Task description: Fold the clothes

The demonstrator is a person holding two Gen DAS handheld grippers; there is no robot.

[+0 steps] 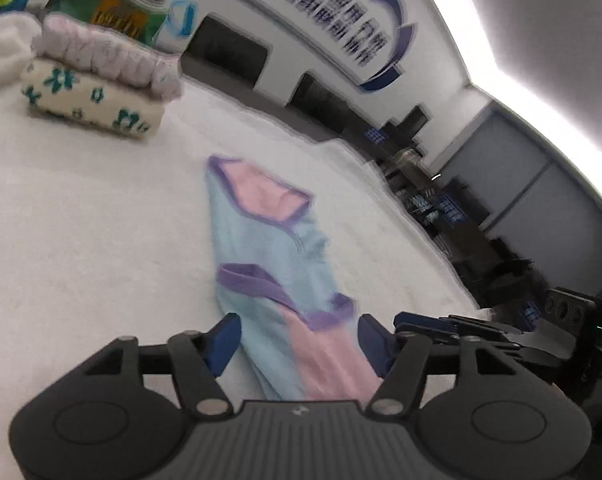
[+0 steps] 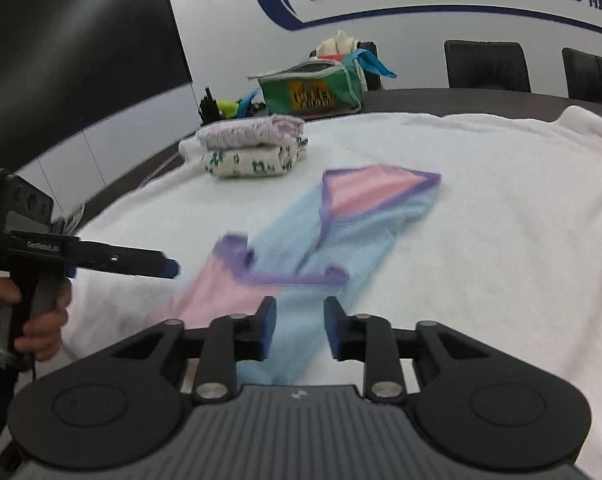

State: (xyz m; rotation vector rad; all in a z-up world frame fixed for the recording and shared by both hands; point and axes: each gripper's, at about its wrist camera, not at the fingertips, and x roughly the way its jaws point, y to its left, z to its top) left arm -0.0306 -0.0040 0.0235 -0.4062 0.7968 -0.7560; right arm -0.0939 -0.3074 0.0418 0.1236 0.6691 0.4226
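- Nearest, the right gripper (image 2: 299, 328) stands spread, empty, over the near blue end of the garment (image 2: 341, 224); the left gripper (image 1: 299, 344) is likewise spread, straddling its pink end.
- The garment lies partly doubled on the white towel (image 2: 501, 240), its long axis running from 7 to 1 o'clock in the right view, pink-lined opening at the far end.
- To fold cleanly, I judge both grips should pinch matching edges and carry them level.
- Far, at 11 o'clock, sits a folded stack (image 2: 253, 148).

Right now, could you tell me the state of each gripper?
Left gripper: open, garment lying between its fingers, not clamped.
Right gripper: open over the same garment, holding nothing.
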